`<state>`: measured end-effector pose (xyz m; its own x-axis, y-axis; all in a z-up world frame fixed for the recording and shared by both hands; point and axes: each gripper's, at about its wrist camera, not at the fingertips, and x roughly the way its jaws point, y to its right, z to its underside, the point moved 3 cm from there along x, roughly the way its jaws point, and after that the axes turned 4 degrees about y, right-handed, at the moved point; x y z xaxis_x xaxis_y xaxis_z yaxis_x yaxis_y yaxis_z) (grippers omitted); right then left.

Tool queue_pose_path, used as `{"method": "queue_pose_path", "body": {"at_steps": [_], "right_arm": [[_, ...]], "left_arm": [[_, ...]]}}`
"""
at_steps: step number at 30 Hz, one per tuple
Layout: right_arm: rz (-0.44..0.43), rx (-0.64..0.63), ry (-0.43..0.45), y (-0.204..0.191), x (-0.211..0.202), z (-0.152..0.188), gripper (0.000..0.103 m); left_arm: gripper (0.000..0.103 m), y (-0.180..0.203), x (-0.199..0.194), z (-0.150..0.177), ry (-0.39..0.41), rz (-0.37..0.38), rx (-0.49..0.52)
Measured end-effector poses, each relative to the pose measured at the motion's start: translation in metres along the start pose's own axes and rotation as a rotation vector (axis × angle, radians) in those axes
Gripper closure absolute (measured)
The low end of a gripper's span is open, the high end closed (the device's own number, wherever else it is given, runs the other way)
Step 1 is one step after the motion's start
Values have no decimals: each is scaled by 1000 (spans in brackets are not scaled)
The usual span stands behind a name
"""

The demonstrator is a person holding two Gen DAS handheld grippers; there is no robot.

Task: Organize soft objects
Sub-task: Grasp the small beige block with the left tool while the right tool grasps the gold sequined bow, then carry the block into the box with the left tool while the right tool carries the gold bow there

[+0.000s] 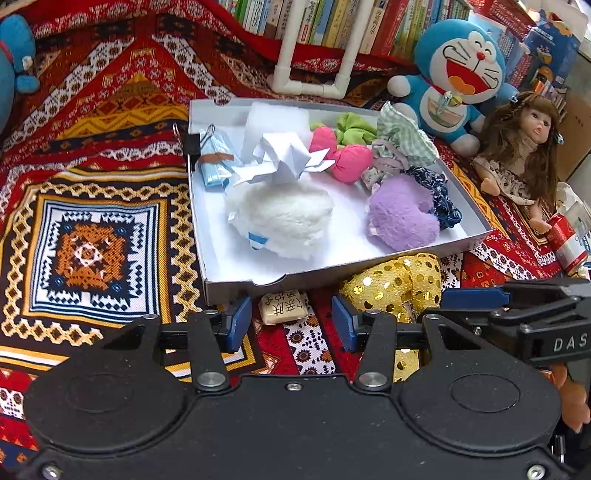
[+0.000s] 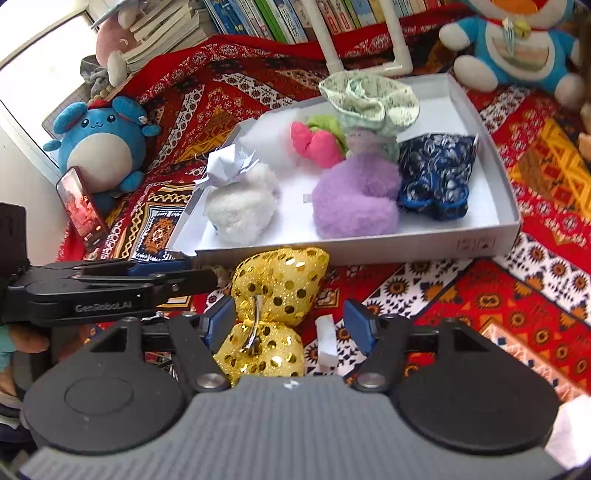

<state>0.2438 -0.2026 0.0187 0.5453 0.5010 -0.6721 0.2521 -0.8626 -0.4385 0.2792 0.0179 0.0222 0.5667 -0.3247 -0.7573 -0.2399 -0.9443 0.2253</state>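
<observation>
Patterned cloth (image 1: 92, 236) over the table; on it a white tray (image 1: 236, 284) already stocked, left to right: blue clipped packet (image 1: 216, 162), paper crane (image 1: 280, 162) on a white fluffy pad (image 1: 280, 218), pink plush (image 1: 347, 155) with green scrunchie (image 1: 354, 127) behind, checked cloth bundle (image 1: 402, 136), purple plush heart (image 1: 402, 218), navy print pouch (image 1: 443, 199). Outside the tray, just beside its near wall: wrapped candy (image 1: 282, 308) and gold sequin bow (image 2: 273, 306), both on the cloth. Left tongs (image 1: 291, 321): jaws narrow, parted, empty, with the candy lying ahead between the pads, not touched. Right tongs (image 2: 284, 325): jaws opening, the bow between them close to the left pad; no pad is seen pressing it. A small white scrap (image 2: 327, 339) lies beside the bow. Surround, not for sorting by appearance: blue cat plush (image 1: 458, 81), doll (image 1: 517, 147), red can (image 1: 565, 243), round blue plush (image 2: 103, 147), phone (image 2: 81, 206), books (image 1: 332, 22). Step in hand, by judgement: the bow is the remaining soft item to go in; whether it is being taken or let go cannot be told. Next move calls for a light closing across the bow's middle, a lift over the near wall, and a set-down in the bare patch between pad and heart.
</observation>
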Motion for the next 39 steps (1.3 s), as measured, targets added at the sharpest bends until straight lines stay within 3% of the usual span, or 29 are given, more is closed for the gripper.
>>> {"method": "queue_pose_path", "body": {"at_steps": [8, 10, 12, 16, 20, 33, 39], "right_arm": [[-23, -2, -22, -3, 5, 5, 27], [-24, -5, -29, -4, 7, 6, 30], [-24, 0, -37, -5, 9, 8, 39], [-42, 30, -43, -5, 8, 8, 64], [-22, 10, -27, -11, 2, 6, 69], [13, -11, 32, -18, -18, -1, 72], [51, -14, 118, -18, -32, -11, 72]], "left_arm": [[61, 2, 12, 2, -26, -3, -12], [71, 2, 13, 2, -25, -7, -13], [76, 1, 12, 2, -20, -8, -18], [77, -3, 8, 0, -8, 11, -33], [77, -2, 0, -2, 15, 28, -33], [77, 7, -25, -8, 82, 38, -1], [77, 14, -35, -10, 141, 6, 44]]}}
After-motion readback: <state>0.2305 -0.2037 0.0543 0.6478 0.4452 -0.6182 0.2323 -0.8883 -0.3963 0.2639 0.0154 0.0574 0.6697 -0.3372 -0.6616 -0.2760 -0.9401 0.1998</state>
